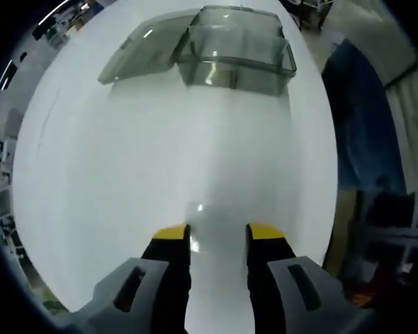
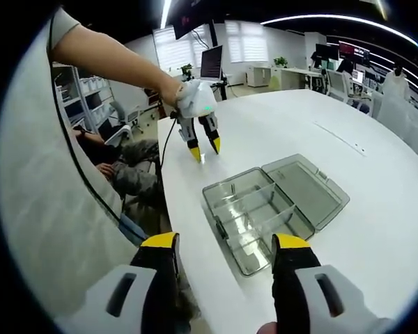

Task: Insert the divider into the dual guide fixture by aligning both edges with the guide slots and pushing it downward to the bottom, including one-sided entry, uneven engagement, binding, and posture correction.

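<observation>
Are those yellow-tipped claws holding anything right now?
No. The left gripper and the right gripper are both open and empty; the clear box sits untouched on the white table.

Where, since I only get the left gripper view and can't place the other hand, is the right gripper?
Observer: The right gripper hangs open and empty by the table edge, facing the clear box.
Operator: Anything inside the box?
Observer: Clear dividers split it into compartments.
Operator: And my own gripper, from there?
Observer: The left gripper hovers open above bare table beyond the box, touching nothing.
</observation>
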The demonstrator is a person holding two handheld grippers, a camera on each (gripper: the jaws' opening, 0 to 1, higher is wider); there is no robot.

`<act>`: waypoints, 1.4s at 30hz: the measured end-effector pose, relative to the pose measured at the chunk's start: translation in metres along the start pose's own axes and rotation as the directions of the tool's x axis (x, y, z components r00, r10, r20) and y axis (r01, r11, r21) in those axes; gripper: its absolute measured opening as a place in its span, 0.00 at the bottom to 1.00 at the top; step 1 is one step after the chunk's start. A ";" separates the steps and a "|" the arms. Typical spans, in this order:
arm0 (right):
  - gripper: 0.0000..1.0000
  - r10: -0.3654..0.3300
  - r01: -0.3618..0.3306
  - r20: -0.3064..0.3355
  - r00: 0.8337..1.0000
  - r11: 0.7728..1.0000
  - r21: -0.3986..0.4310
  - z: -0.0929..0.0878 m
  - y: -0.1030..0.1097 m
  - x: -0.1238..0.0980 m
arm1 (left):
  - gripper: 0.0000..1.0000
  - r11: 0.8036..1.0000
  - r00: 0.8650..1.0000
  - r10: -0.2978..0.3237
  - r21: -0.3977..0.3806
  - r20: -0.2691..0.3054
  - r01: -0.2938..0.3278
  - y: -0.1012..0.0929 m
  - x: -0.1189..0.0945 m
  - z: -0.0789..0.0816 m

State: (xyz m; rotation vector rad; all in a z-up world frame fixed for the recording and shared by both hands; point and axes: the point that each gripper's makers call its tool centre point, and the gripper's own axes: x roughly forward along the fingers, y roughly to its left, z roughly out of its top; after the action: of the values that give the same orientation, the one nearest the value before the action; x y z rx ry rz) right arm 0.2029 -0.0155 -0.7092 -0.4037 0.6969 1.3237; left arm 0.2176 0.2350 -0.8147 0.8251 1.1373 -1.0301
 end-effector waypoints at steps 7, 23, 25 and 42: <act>0.50 0.009 -0.009 0.002 1.000 1.000 -0.007 0.002 0.001 0.001 | 0.26 1.000 1.000 0.012 -0.020 0.019 -0.012 0.000 -0.006 0.006; 0.46 0.035 -0.035 0.014 0.999 0.999 0.009 0.010 -0.005 0.005 | 0.26 0.998 0.992 0.064 -0.016 0.107 -0.063 -0.001 -0.036 0.039; 0.46 0.035 -0.035 0.018 0.999 0.999 0.014 0.010 -0.006 0.006 | 0.26 0.998 0.991 0.067 -0.016 0.113 -0.066 -0.002 -0.039 0.042; 0.41 0.044 -0.051 0.072 0.996 0.994 0.098 0.025 -0.018 0.011 | 0.26 0.994 0.965 0.106 -0.001 0.241 -0.109 -0.010 -0.068 0.098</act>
State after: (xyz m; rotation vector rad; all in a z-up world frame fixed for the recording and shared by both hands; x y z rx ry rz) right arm 0.2268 0.0050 -0.7004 -0.2603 0.7146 1.3355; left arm 0.2329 0.1571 -0.7257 0.7405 0.8720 -1.0169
